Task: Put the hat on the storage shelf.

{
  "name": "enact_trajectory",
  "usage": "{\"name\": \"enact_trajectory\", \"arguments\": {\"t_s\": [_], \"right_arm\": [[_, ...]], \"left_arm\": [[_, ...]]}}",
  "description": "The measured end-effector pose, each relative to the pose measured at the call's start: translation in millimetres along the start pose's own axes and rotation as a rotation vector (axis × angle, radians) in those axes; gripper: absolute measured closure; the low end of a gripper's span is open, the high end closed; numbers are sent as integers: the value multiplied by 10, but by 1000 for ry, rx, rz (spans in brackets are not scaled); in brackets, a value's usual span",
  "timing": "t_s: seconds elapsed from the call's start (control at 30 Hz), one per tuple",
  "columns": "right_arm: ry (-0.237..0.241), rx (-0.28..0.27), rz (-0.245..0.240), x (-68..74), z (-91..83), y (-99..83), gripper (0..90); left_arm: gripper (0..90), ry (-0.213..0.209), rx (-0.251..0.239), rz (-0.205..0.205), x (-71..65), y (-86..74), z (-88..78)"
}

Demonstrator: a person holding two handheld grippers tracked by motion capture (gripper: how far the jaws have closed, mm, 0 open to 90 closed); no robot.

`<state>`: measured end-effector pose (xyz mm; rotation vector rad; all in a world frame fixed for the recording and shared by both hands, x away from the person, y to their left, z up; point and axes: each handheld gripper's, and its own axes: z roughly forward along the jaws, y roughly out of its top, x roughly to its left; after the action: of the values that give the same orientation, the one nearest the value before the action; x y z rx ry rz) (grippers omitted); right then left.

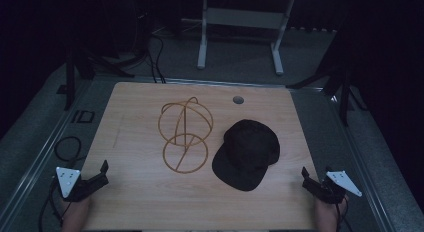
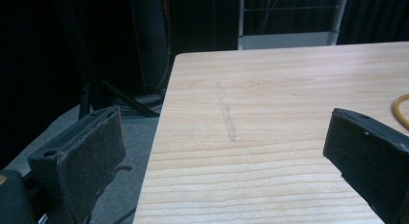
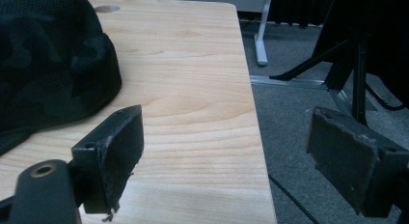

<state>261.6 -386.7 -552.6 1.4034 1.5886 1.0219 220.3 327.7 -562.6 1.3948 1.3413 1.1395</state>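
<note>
Black cap lies right of centre on the desk, just beside the wire hat stand. I judge nothing begun: left hand-held gripper and right hand-held gripper wait at near corners, jaws apart, empty.

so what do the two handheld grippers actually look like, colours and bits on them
Both are black two-jaw tools. The left gripper and the right gripper each carry a pale grey three-cornered plate dotted with small marks, and a dark cable trails from each. In the gripper views, the jaws are blocky black slabs faced with worn, dusty pads frayed at the edges. The forearms appear bare, with no sleeve visible.
</note>
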Motion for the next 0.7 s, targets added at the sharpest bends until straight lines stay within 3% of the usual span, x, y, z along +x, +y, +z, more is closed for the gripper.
{"name": "enact_trajectory", "arguments": {"t_s": [0.13,0.27,0.4,0.5,0.57,0.7], "right_arm": [[23,39,17,-25,20,9,132],[17,49,2,-54,21,8,132],[51,58,24,-105,37,14,133],[88,70,7,-88,51,23,133],[140,76,11,-63,43,46,133],[199,81,-33,34,-15,149,137]], "left_arm": [[15,-1,-5,-27,26,-2,0],[15,1,-5,-22,17,-2,3],[15,15,-2,-22,1,4,15],[15,10,-14,-32,8,2,6],[15,8,-19,-45,25,-2,-6],[15,-2,-19,-57,42,-2,-10]]}}
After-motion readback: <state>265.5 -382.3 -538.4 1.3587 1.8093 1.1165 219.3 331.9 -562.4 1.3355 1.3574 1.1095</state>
